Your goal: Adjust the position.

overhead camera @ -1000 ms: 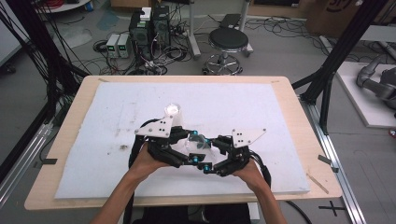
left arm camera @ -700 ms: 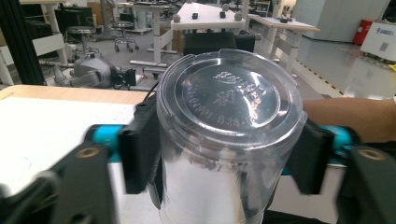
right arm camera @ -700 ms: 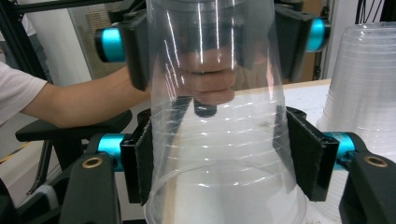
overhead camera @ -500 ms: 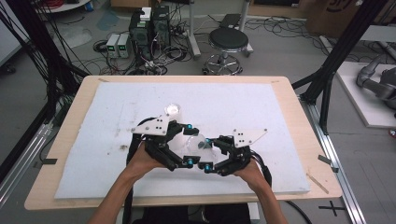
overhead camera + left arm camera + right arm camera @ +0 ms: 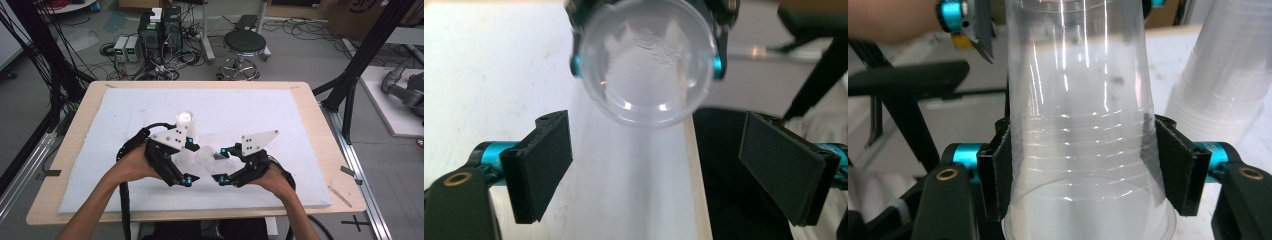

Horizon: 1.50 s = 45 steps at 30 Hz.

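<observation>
The right gripper [image 5: 1088, 172] was clamped on a clear cup [image 5: 1083, 125] at centre frame; the left gripper [image 5: 671, 167] gaped apart below its base; no legible writing.

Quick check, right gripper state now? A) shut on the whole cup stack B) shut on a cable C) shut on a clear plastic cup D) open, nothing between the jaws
C: in the right gripper view, both black pads of the right gripper press the sides of the clear plastic cup, while the cup stack stands apart beside it.
</observation>
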### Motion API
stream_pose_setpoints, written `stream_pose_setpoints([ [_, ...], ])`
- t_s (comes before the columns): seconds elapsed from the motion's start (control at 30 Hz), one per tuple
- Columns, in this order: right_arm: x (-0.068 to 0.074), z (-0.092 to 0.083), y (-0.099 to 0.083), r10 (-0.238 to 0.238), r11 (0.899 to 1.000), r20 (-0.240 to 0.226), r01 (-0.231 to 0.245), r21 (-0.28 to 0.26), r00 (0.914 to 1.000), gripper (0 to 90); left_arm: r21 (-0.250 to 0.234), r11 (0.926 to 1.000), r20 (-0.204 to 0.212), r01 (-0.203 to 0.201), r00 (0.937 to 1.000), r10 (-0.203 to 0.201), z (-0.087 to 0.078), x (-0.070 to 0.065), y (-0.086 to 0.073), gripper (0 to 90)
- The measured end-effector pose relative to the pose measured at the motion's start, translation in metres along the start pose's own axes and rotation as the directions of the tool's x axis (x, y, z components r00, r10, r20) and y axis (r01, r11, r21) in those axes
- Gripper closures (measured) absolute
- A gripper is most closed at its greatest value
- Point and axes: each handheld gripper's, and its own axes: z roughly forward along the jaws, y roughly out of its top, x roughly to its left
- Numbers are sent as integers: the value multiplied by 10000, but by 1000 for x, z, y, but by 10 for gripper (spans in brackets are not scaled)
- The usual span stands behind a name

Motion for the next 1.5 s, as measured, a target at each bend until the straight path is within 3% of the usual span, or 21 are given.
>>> stream_pose_setpoints([
  [0.1, -1, -1, 8, -90, 9946, 197, 69, 1032, 9998, 344, 853, 9963, -113, 116, 9999, -107, -1, 0, 2, 141],
  [0.17, -2, -1, 13, -148, 9853, 176, 116, 1704, 9997, 343, 1669, 9856, -417, 269, 9989, -201, -1, 2, 2, 145],
  [0.23, -2, 0, 18, -239, 9726, 128, 203, 2318, 9996, 343, 2032, 9776, -480, 548, 9978, -459, -1, 4, -1, 146],
  [0.33, -3, 2, 25, -377, 9457, 152, 307, 3235, 9992, 343, 2590, 9626, -593, 796, 9960, -664, -1, 7, -4, 148],
  [0.4, -4, 4, 31, -482, 9187, 218, 357, 3933, 9986, 342, 2911, 9525, -647, 895, 9952, -737, -1, 8, -5, 150],
  [0.5, -6, 7, 40, -616, 8848, 286, 413, 4640, 9977, 342, 3151, 9436, -725, 1019, 9939, -832, -2, 10, -7, 150],
  [0.6, -7, 9, 48, -802, 8618, 287, 549, 5043, 9964, 342, 3197, 9411, -742, 1103, 9931, -912, -3, 13, -8, 150],
  [0.8, -9, 13, 52, -899, 8516, 259, 634, 5203, 9956, 342, 3159, 9425, -734, 1092, 9932, -905, 4, 14, -6, 152],
  [1.1, -9, 17, 51, -932, 8390, 102, 730, 5392, 9956, 342, 3115, 9467, -233, 823, 9966, -789, 32, 16, 9, 175],
  [1.33, -9, 18, 49, -930, 8396, 52, 756, 5380, 9957, 341, 3089, 9480, -66, 771, 9969, -789, 40, 18, 13, 201],
  [1.4, -9, 19, 49, -930, 8346, 37, 759, 5455, 9957, 341, 3064, 9484, -46, 815, 9964, -841, 41, 19, 13, 212],
  [1.5, -9, 19, 48, -972, 8384, 42, 796, 5393, 9953, 341, 3004, 9507, 22, 764, 9967, -808, 41, 19, 14, 234],
])
